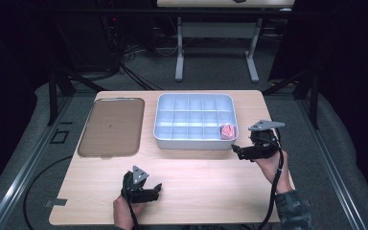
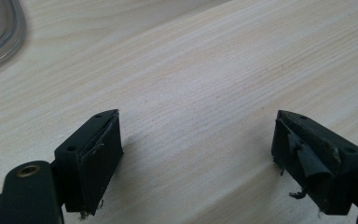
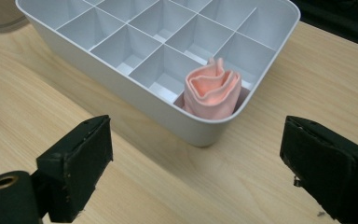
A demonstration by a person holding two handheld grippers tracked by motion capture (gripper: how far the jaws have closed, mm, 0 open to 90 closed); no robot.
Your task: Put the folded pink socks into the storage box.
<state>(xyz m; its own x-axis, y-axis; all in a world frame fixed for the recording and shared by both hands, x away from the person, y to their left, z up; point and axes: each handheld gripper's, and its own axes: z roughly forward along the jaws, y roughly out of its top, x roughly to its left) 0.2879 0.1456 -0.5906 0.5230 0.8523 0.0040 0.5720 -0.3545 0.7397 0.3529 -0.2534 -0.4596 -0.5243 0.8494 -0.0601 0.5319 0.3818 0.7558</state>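
Note:
A white compartment box [image 1: 195,139] stands at the table's middle back. A rolled pink cloth [image 1: 227,131] sits upright in its near right corner compartment, seen close in the right gripper view as the pink cloth [image 3: 212,93] inside the box [image 3: 135,100]. My right gripper [image 1: 236,149] hovers just right of the box's near corner, open, with nothing between its jaws; in its own view the right gripper [image 3: 196,172] points at that corner. My left gripper [image 1: 157,188] rests low over the table's front, open and empty, and the left gripper [image 2: 196,158] faces bare wood.
A brown tray [image 1: 111,127] lies on the table's back left, its rim [image 2: 0,44] at the top left of the left gripper view. Light wood table [image 1: 196,177] runs between the grippers. Another table's legs stand on the floor beyond.

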